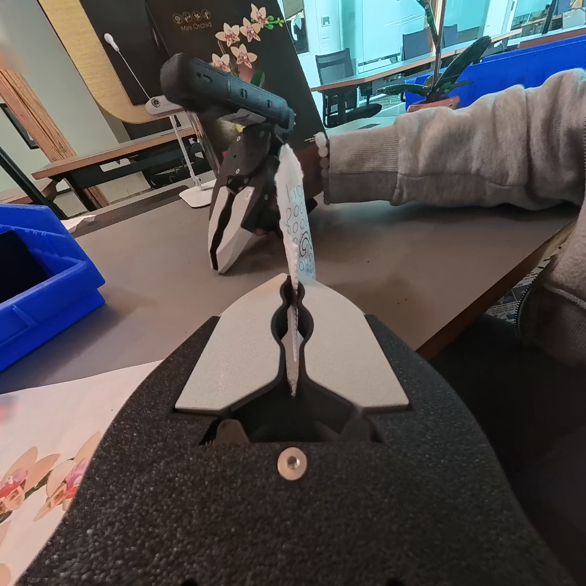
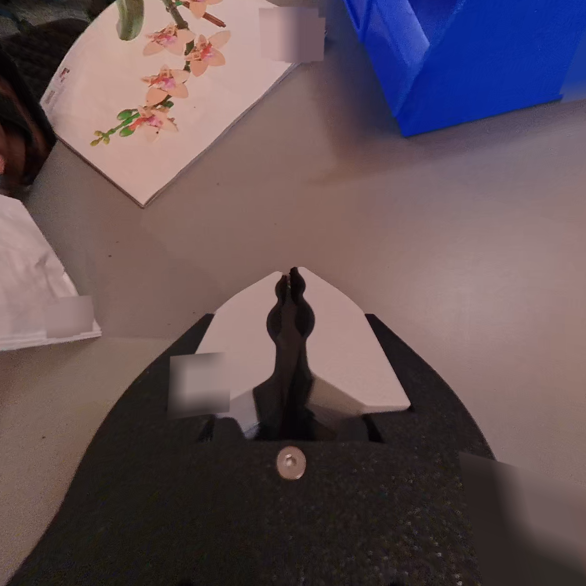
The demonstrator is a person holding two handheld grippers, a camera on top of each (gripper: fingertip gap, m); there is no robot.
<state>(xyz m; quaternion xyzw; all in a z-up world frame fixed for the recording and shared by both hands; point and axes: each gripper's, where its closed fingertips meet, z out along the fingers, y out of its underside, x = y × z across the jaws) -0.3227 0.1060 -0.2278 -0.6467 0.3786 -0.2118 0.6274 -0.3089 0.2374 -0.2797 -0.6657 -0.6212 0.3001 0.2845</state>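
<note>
My left gripper is shut on a white paper packet printed with small circles. The packet is seen edge-on, its serrated edge runs between the pads, and it stands up from the tips. My right gripper, held by a hand in a grey sleeve, points down with its tips at the grey table, just left of the packet. In the right wrist view the right gripper is shut just above bare tabletop. A tiny green speck shows between its tips, too small to identify.
A blue bin stands at the left, also in the right wrist view. An orchid-printed booklet and white sheets lie on the table. A dark orchid box stands behind. The table edge runs at the right. Across from one pair of fingers to the other is roughly 15 cm.
</note>
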